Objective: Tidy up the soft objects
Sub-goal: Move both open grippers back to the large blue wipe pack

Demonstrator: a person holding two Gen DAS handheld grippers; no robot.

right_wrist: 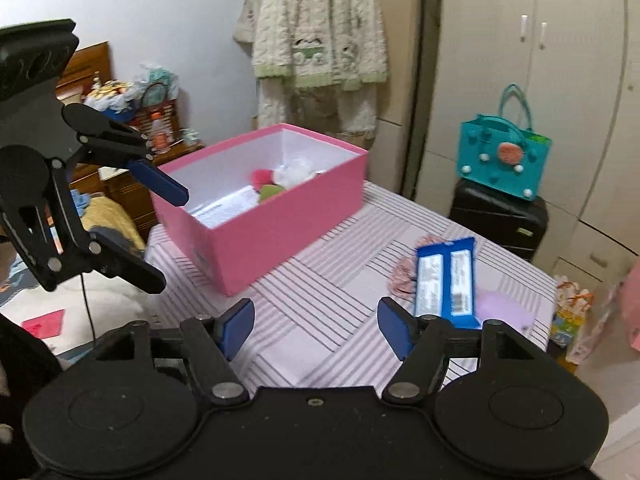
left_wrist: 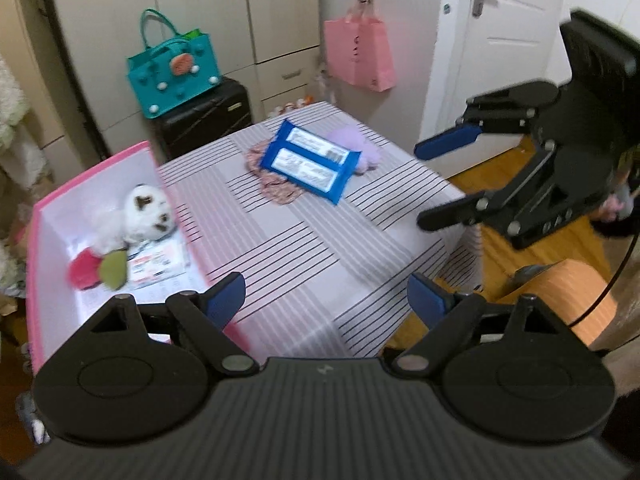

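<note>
Fluffy white plush (left_wrist: 146,214) in glossy pink box (left_wrist: 96,172), crinkly blue packets (left_wrist: 310,160) on striped cloth (left_wrist: 320,240)

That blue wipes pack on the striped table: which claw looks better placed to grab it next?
Probably the right claw. It is open and empty, and the blue wipes pack lies just past its right fingertip. The left claw, also open, sits nearer the pink box, farther from the pack.

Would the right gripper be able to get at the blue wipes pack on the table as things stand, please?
Probably yes. The right gripper has its jaws open and empty, and the blue wipes pack lies flat on the striped table just ahead to its right, on top of the other soft items, with nothing covering it.
</note>
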